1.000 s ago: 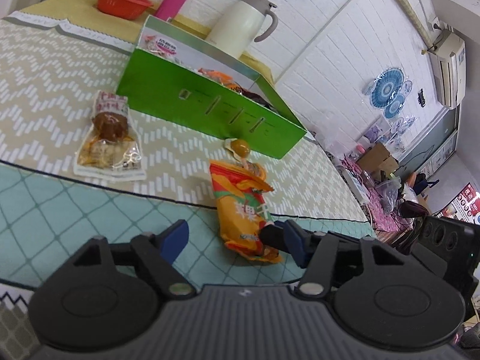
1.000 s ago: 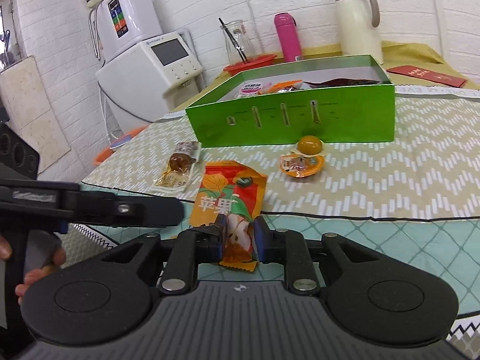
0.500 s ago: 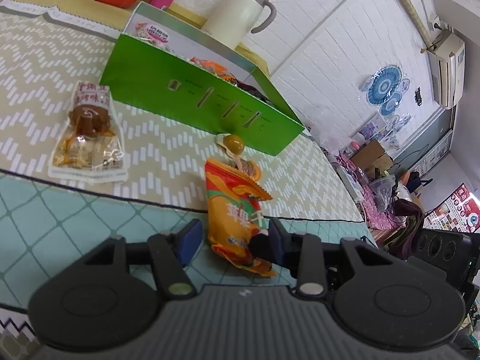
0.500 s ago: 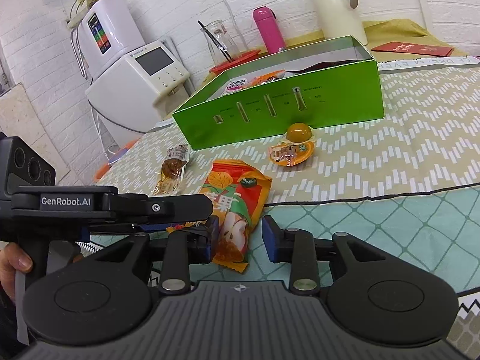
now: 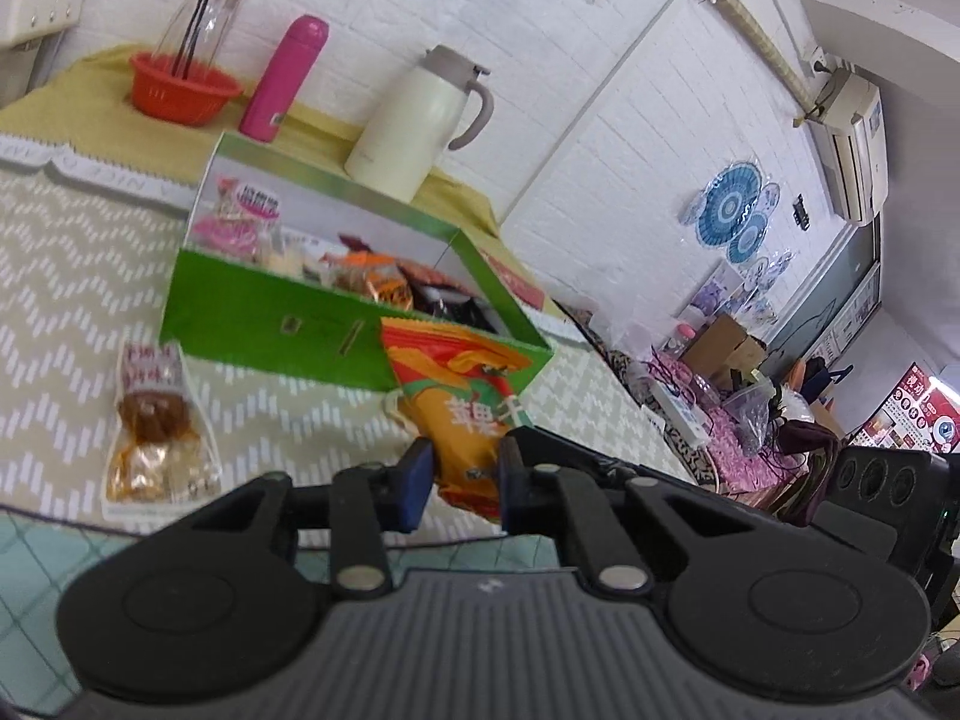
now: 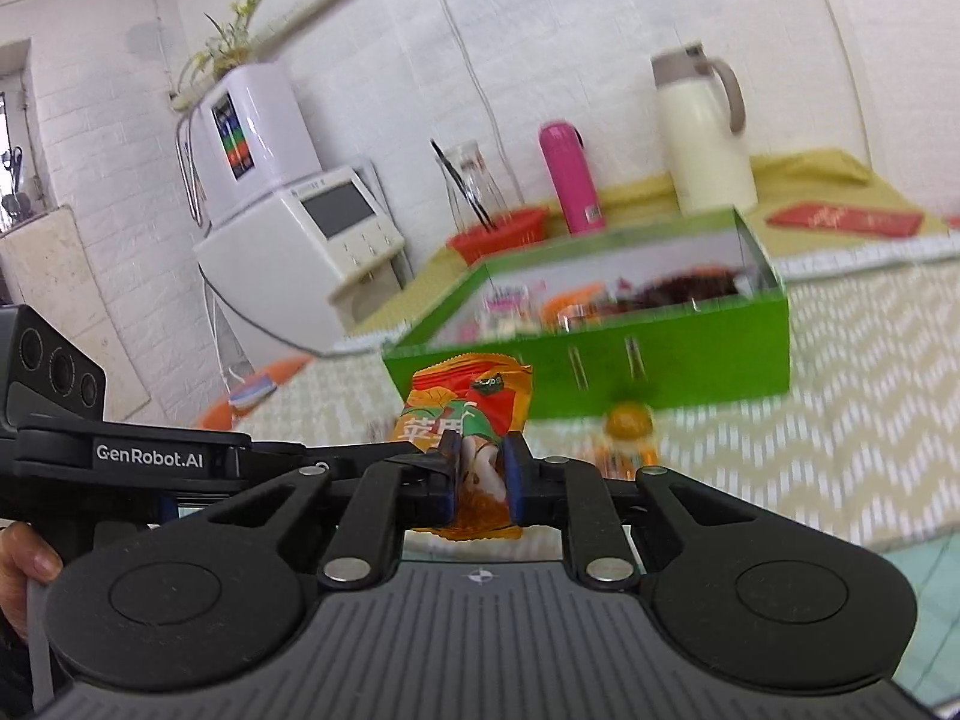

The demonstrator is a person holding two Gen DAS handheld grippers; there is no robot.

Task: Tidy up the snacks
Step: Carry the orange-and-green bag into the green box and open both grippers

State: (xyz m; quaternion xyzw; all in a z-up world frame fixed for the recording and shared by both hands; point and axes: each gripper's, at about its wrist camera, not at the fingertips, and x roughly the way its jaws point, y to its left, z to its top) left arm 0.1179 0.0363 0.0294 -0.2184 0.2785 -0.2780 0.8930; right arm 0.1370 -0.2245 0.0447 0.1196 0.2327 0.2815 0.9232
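Note:
Both grippers grip the same orange snack packet (image 5: 462,402), which is lifted off the table and stands upright. My left gripper (image 5: 462,480) is shut on its lower part. My right gripper (image 6: 480,474) is shut on the packet (image 6: 474,396) too. The open green box (image 5: 336,312) holds several snacks and stands just behind the packet; it also shows in the right wrist view (image 6: 660,354). A clear packet with a brown snack (image 5: 156,426) lies on the table at the left. An orange jelly cup (image 6: 627,420) lies in front of the box.
A cream thermos jug (image 5: 420,120), a pink bottle (image 5: 285,78) and a red basket (image 5: 183,87) stand behind the box. A white appliance (image 6: 300,228) stands at the table's left end. A red envelope (image 6: 846,219) lies at the back right.
Both grippers have closed on the orange packet and lifted it off the table towards the green box. Before, the left gripper was open and the right had opened around it.

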